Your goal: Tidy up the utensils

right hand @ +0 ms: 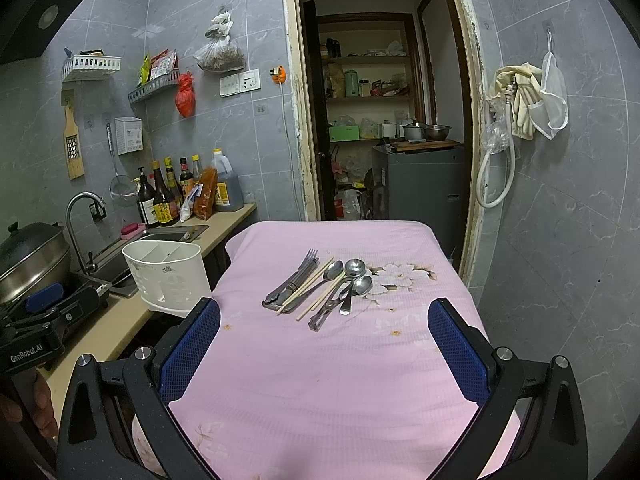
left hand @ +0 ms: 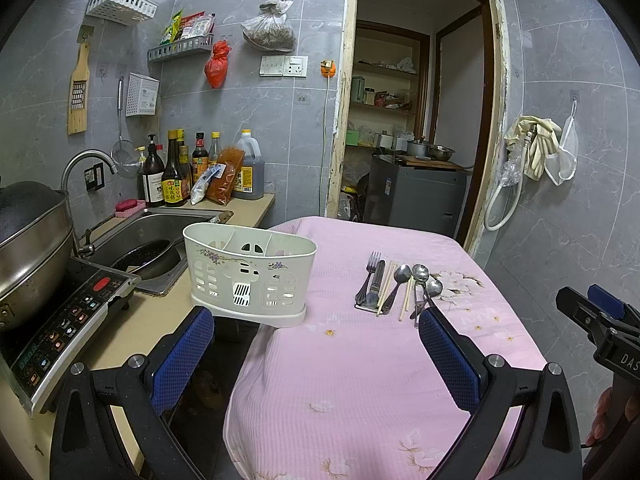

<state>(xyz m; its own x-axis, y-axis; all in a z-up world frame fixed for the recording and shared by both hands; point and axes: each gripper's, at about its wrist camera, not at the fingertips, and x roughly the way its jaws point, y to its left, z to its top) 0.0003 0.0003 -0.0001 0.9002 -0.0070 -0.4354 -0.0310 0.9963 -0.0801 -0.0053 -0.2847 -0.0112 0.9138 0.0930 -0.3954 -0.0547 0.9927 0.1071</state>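
A pile of utensils (right hand: 320,286) lies on the pink cloth-covered table (right hand: 320,380): forks (right hand: 306,264), wooden chopsticks (right hand: 308,290) and spoons (right hand: 356,276). The pile also shows in the left wrist view (left hand: 396,286). A white slotted utensil holder (left hand: 248,274) with inner dividers stands at the table's left edge, also in the right wrist view (right hand: 170,278). My left gripper (left hand: 316,336) is open and empty, short of the holder and pile. My right gripper (right hand: 324,332) is open and empty, just short of the pile.
A counter on the left holds a sink (left hand: 148,236) with a dark pan, an induction cooker (left hand: 64,320) with a steel pot (left hand: 28,248), and sauce bottles (left hand: 176,172). A doorway (right hand: 380,120) opens behind the table. The right gripper's body shows at the left view's right edge (left hand: 600,320).
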